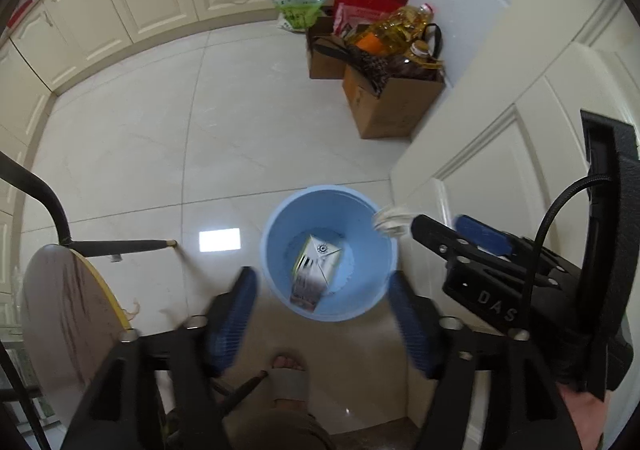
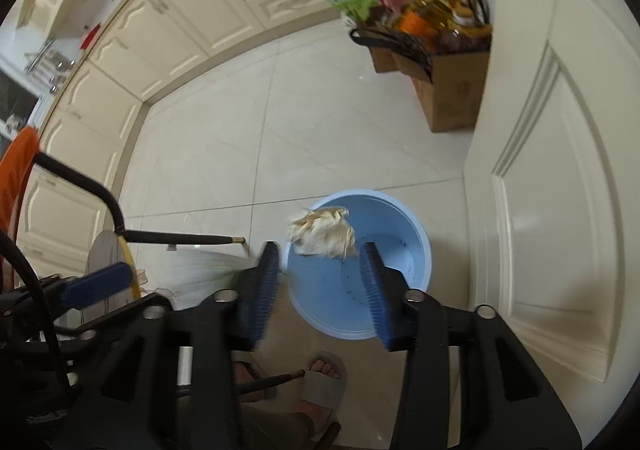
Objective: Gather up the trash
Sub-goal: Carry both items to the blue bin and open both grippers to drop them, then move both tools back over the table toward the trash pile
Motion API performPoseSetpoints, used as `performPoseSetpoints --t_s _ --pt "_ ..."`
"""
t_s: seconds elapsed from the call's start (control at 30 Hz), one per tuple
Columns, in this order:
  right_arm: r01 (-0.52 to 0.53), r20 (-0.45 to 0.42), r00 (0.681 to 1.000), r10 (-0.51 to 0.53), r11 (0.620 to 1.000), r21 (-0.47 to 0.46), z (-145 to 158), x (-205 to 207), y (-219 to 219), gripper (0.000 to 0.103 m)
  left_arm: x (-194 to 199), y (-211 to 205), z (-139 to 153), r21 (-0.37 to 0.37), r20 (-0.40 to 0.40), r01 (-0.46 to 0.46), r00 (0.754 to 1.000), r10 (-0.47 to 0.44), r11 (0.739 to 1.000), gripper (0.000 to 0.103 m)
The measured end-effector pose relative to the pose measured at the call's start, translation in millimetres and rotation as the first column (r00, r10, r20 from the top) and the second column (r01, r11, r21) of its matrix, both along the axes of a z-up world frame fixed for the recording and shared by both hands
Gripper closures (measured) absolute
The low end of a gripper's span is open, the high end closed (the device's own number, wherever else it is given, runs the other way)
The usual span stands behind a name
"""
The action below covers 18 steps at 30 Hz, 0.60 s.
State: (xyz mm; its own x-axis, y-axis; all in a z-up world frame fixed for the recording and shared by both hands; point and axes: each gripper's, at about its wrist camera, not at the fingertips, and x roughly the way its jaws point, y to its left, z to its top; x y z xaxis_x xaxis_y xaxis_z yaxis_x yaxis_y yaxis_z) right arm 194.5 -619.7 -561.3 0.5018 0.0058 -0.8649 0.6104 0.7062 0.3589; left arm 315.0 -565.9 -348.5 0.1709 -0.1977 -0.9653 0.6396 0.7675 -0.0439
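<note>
Both tongs are open over the blue bin (image 1: 360, 302) on the floor. Left tongs (image 1: 322, 324) grip nothing, carton (image 1: 314, 270) sits inside; crumpled paper (image 2: 322, 234) is loose beyond the right tongs (image 2: 320, 286), over the bin's rim.

Pale-blue bin (image 1: 280, 246) — silver carton (image 1: 314, 274)

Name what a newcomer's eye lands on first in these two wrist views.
The light blue bin on the pale tile floor, centred below both open grippers. A carton is in it in the left view; a crumpled paper wad sits over its rim ahead of the right gripper. Far corner: cardboard boxes of oil bottles and rice bags.
</note>
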Motion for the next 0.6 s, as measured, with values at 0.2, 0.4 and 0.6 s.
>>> performPoseSetpoints --t_s 0.2,0.4,0.6 --pt "0.061 0.007 0.998 -0.061 0.998 0.004 1 -20 -1 0.014 -22 -10 8 -0.001 0.066 0.006 0.998 -0.006 1.0 0.026" --pt "0.136 0.03 0.99 -0.137 0.99 0.023 28 -41 7 0.001 -65 15 39 -0.075 0.126 0.027 0.992 -0.017 0.997 0.017" --pt "0.181 0.101 0.979 -0.176 0.983 -0.037 88 -62 31 0.0 -98 62 100 -0.185 0.201 0.041 0.98 -0.003 0.982 0.007"
